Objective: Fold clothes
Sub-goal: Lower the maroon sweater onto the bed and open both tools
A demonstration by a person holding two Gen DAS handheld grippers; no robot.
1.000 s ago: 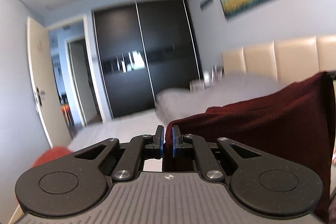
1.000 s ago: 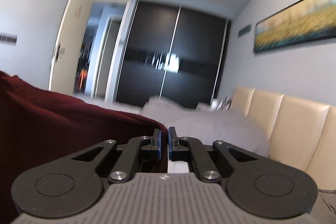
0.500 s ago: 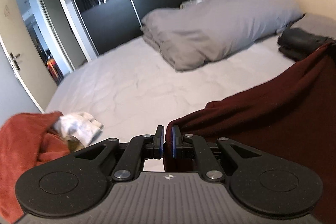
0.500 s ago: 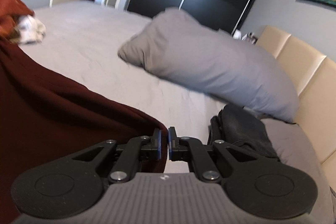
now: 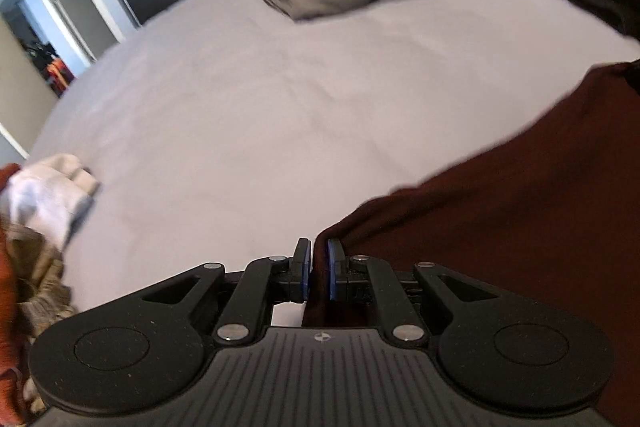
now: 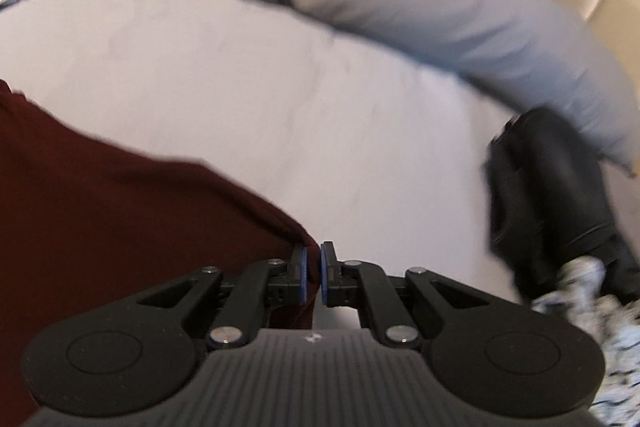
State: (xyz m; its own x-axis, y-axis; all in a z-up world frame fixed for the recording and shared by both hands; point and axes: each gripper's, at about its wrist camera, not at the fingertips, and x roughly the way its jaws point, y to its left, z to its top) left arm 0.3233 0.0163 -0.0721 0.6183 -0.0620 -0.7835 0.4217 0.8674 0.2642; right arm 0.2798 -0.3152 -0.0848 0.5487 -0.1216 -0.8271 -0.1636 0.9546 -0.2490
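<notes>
The left gripper, its jaws having just eased apart a little, pinches one corner of the maroon garment; the right gripper pinches the other. The garment hangs stretched between them above the bed, apparently being laid out; next, lower it flat without wrinkles.

The maroon garment runs off frame — pillow motion-blurred.

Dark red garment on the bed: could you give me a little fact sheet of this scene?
Garment: dark red garment, stretched between both grippers over the bed
Left gripper: jaws just been opening slightly, fabric between them
Right gripper: shut at the fabric's edge
Nearby: grey pillow, black clothes, white cloth
</notes>
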